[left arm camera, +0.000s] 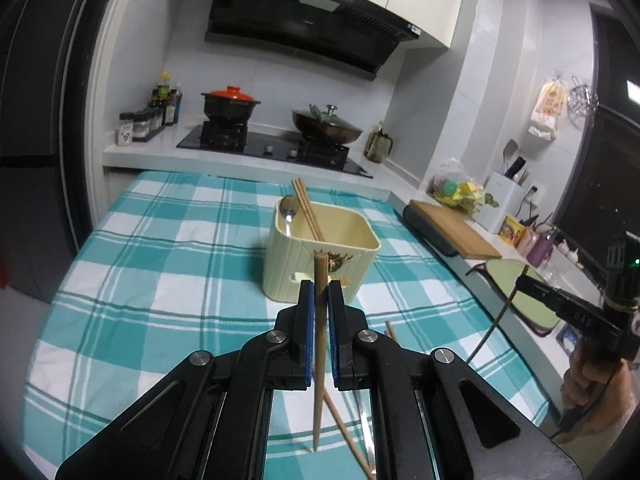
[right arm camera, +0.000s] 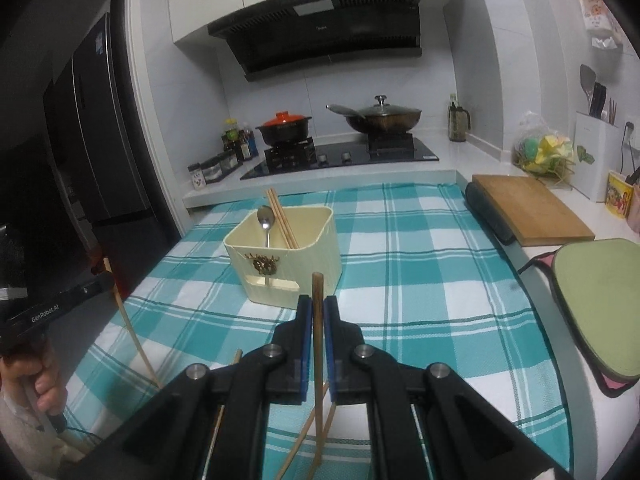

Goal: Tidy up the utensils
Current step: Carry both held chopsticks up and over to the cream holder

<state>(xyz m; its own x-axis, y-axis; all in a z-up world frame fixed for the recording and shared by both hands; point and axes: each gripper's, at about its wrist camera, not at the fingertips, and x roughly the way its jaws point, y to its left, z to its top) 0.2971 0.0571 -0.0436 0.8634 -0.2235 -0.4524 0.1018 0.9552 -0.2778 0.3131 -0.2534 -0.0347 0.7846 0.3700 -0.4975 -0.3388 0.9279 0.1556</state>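
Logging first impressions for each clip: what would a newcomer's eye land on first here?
Probably the two black grippers, left gripper and right gripper, each clamping an upright brown wooden chopstick, the left one's and the right one's, in the foreground of its own wrist view. Behind them, on the teal-and-white checked tablecloth, stands a cream ribbed plastic utensil bin holding a metal spoon and a chopstick pair.

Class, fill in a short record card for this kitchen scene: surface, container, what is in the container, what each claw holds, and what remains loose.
Surface: checked tablecloth
Container: cream box, upright on the cloth
In the box: spoon and pair of chopsticks
Left claw: shut on one chopstick, held upright
Right claw: shut on another chopstick, upright
Loose: more chopsticks lying on the cloth beneath the claws
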